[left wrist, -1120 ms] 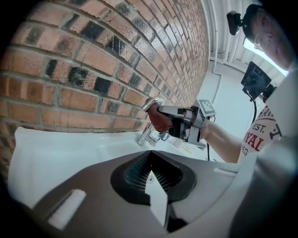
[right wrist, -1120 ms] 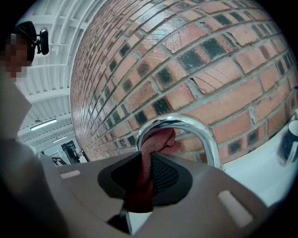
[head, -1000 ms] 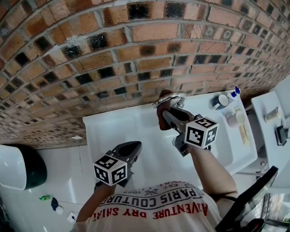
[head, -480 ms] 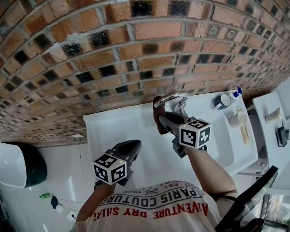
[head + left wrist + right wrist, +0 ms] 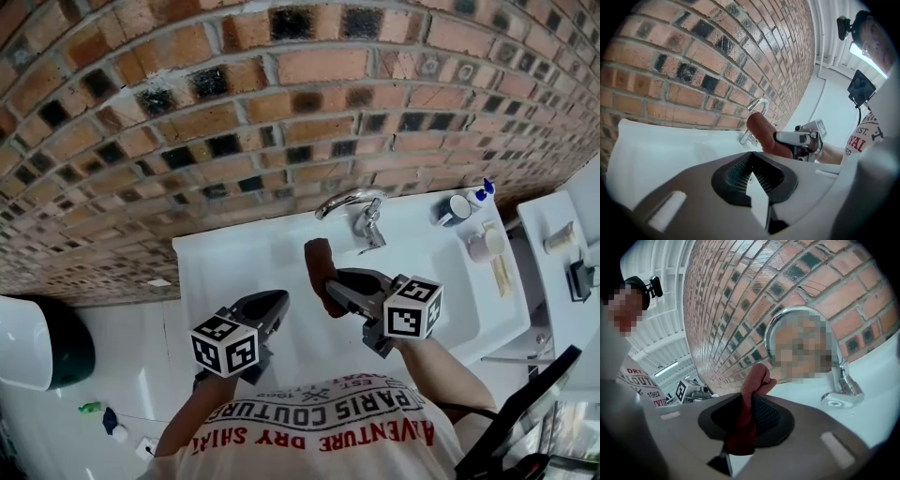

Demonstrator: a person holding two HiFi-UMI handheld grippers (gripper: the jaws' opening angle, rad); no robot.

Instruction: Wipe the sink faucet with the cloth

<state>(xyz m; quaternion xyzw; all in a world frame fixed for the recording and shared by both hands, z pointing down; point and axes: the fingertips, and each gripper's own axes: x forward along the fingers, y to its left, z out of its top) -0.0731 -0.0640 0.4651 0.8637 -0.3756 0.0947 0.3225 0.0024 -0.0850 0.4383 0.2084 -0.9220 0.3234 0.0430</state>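
The right gripper (image 5: 334, 279) is clenched on the cloth (image 5: 318, 265); the reddish wad stands out past the jaws, probably so that fabric rather than jaw meets the metal. It hangs in front of the faucet (image 5: 354, 211) and a little to its left, near it but not touching, over the sink (image 5: 225, 258); so no wiping contact is made at this moment. The left gripper (image 5: 270, 306) has its jaws pressed together on nothing; it hovers further left of the faucet and well apart from it, seemingly kept out of the way since one cloth needs one gripper. The wall (image 5: 281, 103) rises just behind the faucet, so the spout's back will likely be awkward to reach; a cup (image 5: 457, 209) stands to the faucet's right, clear of the work.
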